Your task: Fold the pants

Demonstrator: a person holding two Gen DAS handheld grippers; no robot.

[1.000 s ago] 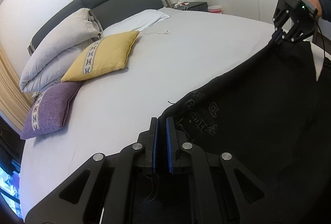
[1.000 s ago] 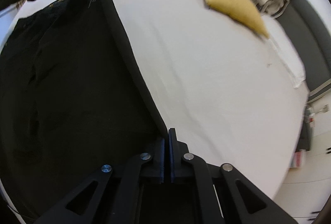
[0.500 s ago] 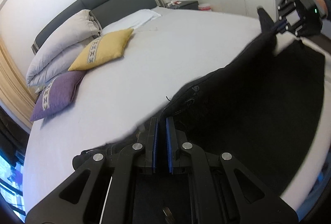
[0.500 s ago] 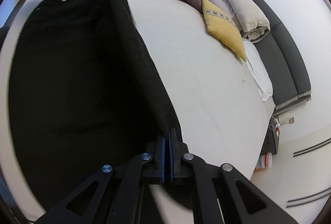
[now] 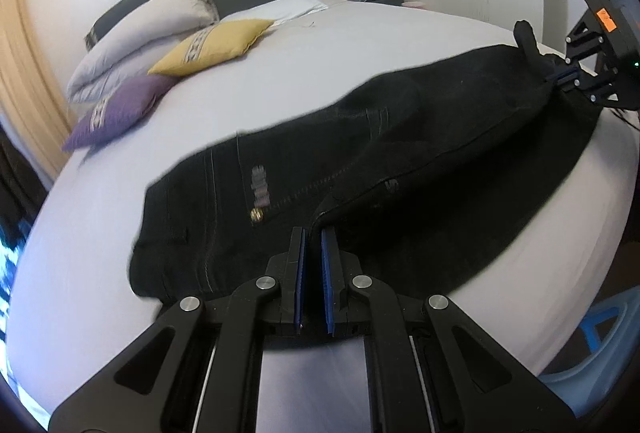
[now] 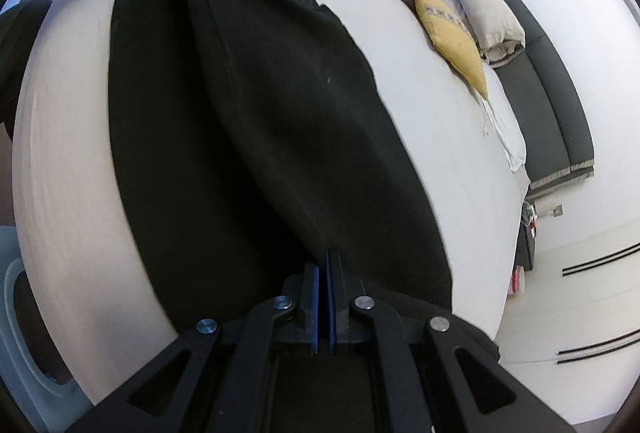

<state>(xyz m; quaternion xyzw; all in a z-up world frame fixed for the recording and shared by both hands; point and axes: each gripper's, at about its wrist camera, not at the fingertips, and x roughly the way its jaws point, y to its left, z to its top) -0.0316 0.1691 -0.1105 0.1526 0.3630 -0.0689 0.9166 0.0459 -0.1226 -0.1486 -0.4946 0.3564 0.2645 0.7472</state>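
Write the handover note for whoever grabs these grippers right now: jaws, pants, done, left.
Left gripper: jaws shut on the waist end of the black pants.
Right gripper: jaws shut on the leg end.
Pants lie along the near edge of the bed, one leg being laid over the other lengthwise; waist button faces up. Pillows sit clear at the headboard.
Done: lengthwise fold nearly down.
Left: set the top leg flat, release, then probably fold the legs up toward the waist.

I see matt black denim pants (image 5: 420,137) with pale stitching lying on the bed's smooth white cotton sheet (image 5: 320,61).
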